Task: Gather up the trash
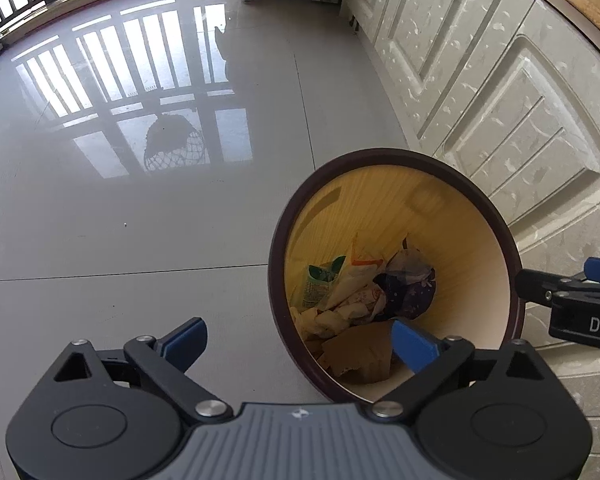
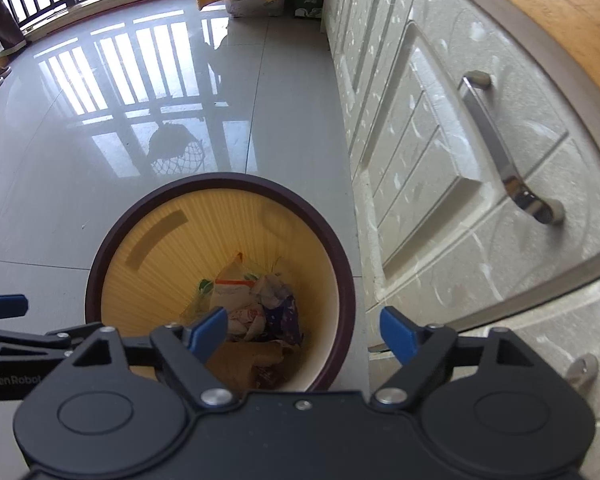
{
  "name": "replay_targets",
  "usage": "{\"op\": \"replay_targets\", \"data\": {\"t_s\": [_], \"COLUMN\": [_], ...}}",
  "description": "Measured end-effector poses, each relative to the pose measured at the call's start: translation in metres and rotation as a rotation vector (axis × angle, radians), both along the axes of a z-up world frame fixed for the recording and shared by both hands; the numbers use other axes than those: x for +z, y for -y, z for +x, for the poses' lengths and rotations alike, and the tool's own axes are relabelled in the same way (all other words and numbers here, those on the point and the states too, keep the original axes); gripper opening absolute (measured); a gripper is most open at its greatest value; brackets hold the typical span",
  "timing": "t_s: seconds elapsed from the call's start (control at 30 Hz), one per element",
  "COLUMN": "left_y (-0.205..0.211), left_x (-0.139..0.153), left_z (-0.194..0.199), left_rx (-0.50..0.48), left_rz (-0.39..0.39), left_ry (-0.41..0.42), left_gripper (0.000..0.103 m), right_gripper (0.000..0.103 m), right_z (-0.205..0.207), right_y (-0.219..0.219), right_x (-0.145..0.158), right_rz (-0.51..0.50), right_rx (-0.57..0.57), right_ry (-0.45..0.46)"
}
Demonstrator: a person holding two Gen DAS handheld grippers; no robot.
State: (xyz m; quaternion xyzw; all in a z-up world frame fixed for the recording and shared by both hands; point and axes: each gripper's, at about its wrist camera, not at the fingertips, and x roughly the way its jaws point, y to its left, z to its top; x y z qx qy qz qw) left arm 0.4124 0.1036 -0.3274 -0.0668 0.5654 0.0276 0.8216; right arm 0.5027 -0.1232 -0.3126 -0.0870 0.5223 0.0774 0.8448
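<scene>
Both grippers wide open, nothing held; left gripper (image 1: 300,340) sits over the round yellow plastic bin w/ dark-brown rim (image 1: 396,156), bin at 1 o'clock; right gripper (image 2: 302,332) has bin at 11, equally near; crumpled wrappers + cardboard trash (image 1: 364,304) inside.

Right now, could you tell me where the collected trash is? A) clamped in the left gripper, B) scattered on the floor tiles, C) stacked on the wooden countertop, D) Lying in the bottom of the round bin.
D: the wrappers and cardboard lie in the bottom of the bin, while the left gripper and right gripper both stand open with nothing between their fingers.
</scene>
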Motion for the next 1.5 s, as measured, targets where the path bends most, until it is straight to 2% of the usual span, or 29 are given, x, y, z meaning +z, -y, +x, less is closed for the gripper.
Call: {"op": "replay_targets", "data": {"t_s": [0.1, 0.2, 0.63, 1.17, 1.5], "left_y": [-0.003, -0.006, -0.011, -0.022, -0.009], "left_x": [0.005, 0.010, 0.044, 0.120, 0.182], "left_z": [-0.004, -0.008, -0.026, -0.094, -0.148], "left_rx": [0.012, 0.017, 0.023, 0.060, 0.045], "left_rz": [0.015, 0.029, 0.038, 0.025, 0.019], "left_ry": [0.011, 0.013, 0.078, 0.173, 0.280], "left_gripper": [0.103, 0.103, 0.103, 0.103, 0.103], "right_gripper": [0.099, 0.103, 0.103, 0.103, 0.103], "right_z": [-0.006, -0.012, -0.031, -0.097, -0.151], "right_y": [0.000, 0.001, 0.001, -0.001, 0.009], "right_x": [0.005, 0.011, 0.030, 0.109, 0.173], "right_rz": [-0.004, -0.001, -0.016, -0.031, -0.021], "right_rx": [0.004, 0.006, 0.023, 0.048, 0.048], "right_ry": [0.031, 0.051, 0.096, 0.229, 0.315]}}
